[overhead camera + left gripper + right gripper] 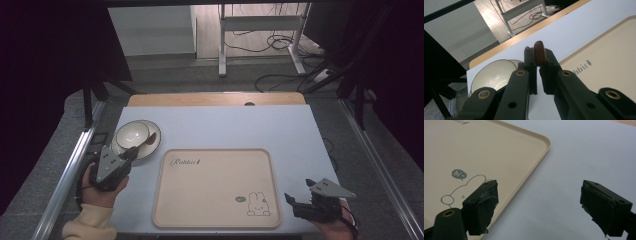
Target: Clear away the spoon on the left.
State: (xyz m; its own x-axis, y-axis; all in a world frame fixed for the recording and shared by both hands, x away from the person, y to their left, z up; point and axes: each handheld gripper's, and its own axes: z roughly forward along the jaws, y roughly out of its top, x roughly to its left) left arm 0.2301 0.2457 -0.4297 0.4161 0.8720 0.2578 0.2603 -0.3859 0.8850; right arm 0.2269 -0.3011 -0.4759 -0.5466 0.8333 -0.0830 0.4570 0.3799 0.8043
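A brown wooden spoon (539,52) stands on edge, pinched between the closed jaws of the left hand-held gripper (537,62), its rounded glossy end poking up past them. It sits just beside the white bowl (495,75), whose thin brown rim lies to its left, over the plate (152,145).

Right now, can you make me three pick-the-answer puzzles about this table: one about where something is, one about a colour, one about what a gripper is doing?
1. Where does the bowl sit?
A. on a plate
B. on the tray
C. on the floor

2. What colour is the spoon?
A. blue
B. brown
C. green

3. How do the right gripper jaws stand?
A. shut on a cup
B. shut on nothing
C. wide apart

Answers: 1 A, the plate's rim rings the bowl; 2 B, the tip between the left gripper jaws is reddish brown; 3 C, bare table shows between them.
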